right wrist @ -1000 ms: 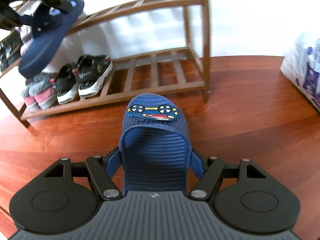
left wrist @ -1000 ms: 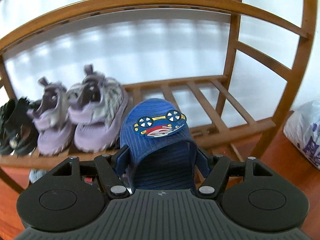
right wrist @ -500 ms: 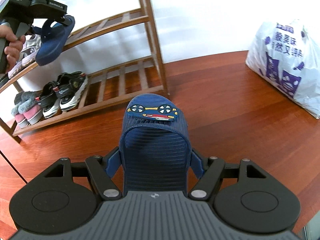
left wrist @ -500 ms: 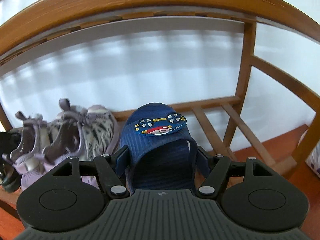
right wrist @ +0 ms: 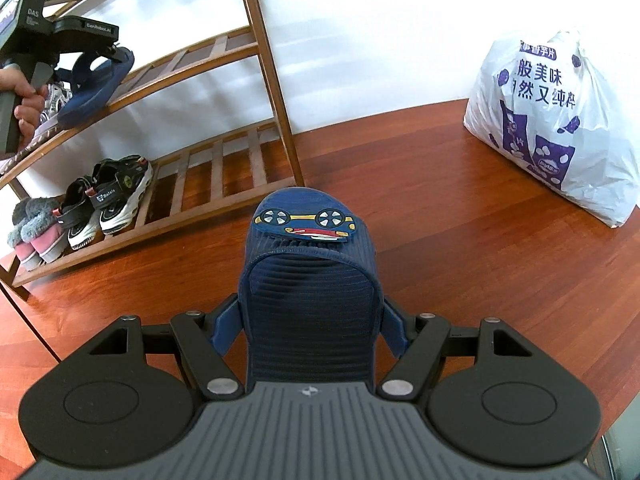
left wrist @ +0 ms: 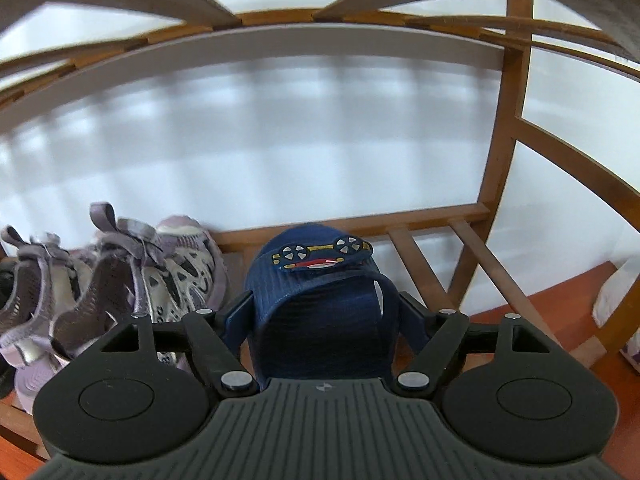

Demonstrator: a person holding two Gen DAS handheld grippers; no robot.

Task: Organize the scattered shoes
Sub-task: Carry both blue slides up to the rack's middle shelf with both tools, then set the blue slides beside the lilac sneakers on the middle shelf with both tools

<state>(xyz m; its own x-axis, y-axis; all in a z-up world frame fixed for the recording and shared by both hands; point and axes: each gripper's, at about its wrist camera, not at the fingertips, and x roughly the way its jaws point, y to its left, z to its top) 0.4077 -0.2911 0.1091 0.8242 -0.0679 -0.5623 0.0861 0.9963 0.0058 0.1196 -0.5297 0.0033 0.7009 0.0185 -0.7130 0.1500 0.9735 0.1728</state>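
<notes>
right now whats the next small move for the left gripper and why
Probably draw the left gripper straight back. Its jaws have just been opening around the blue slipper, which seems to rest on the rack shelf beside the purple sneakers.

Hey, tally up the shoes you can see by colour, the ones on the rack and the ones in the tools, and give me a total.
Blue car slippers: 2
Lilac sneakers: 2
Black sandals: 2
Pink fuzzy slippers: 2
Total: 8
A dark shape at the left edge of the left wrist view is too cut off to count.
</notes>
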